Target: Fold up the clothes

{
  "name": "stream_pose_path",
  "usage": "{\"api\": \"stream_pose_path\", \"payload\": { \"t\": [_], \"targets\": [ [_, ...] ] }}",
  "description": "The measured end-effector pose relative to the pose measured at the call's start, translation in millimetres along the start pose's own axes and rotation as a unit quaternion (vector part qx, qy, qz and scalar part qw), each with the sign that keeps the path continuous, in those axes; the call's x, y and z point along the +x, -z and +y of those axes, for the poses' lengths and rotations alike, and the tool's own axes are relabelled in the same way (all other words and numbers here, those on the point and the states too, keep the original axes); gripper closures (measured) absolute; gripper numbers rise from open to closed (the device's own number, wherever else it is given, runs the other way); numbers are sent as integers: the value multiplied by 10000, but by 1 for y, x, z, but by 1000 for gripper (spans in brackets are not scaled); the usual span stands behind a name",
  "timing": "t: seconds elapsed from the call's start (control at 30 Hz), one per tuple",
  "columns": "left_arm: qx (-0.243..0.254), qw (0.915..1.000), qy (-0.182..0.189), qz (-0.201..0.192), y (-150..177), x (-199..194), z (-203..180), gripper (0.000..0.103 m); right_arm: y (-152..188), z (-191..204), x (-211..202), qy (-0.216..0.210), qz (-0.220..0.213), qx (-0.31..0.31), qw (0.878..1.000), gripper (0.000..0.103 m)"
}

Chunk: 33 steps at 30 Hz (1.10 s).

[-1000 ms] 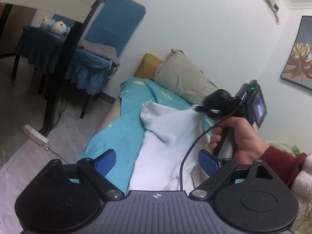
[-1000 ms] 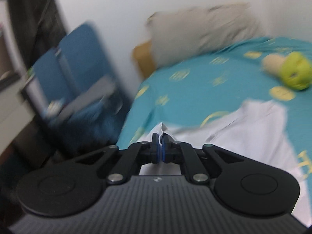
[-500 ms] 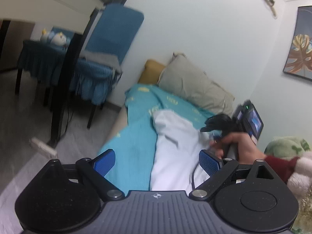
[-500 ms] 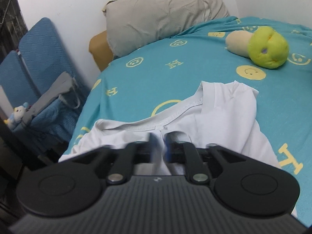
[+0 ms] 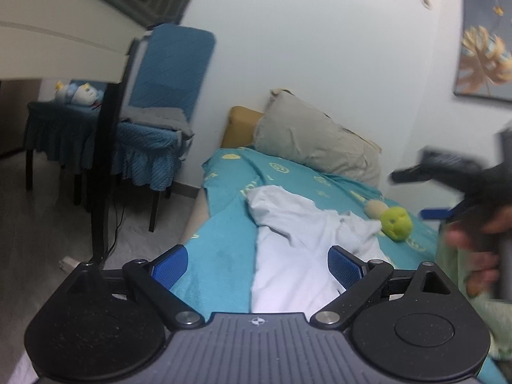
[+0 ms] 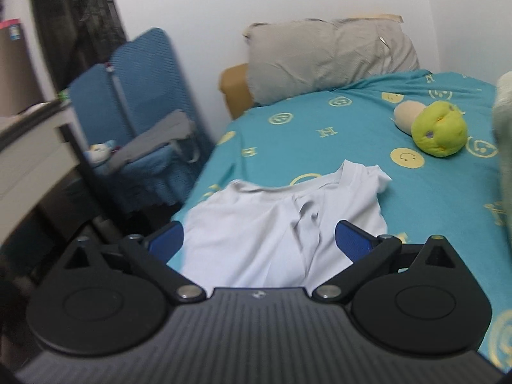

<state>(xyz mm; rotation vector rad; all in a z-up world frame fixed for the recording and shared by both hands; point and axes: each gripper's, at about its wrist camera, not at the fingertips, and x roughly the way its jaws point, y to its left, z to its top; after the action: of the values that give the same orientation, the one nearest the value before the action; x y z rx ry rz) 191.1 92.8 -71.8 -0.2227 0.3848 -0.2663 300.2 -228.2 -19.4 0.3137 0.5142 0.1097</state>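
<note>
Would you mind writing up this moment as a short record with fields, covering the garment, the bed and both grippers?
garment: white T-shirt, lying loose on the bed, collar toward the pillow
bed: teal sheet with yellow prints
pillow: grey pillow at the wall end
toy: green plush toy on the sheet, apart from the shirt
left gripper: open, holds nothing
right gripper: jaws have just been opening, nothing between them

A bed in teal sheet carries a white shirt, grey pillow and what looks like a green plush toy
</note>
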Motion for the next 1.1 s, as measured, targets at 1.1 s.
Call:
{"api": "stream_pose_path", "payload": {
  "t": [1.1],
  "targets": [
    [-1059,9043,885,4040,3,-57,145,16,105,-27,-178,-217,721,1143,9906,0]
  ]
}}
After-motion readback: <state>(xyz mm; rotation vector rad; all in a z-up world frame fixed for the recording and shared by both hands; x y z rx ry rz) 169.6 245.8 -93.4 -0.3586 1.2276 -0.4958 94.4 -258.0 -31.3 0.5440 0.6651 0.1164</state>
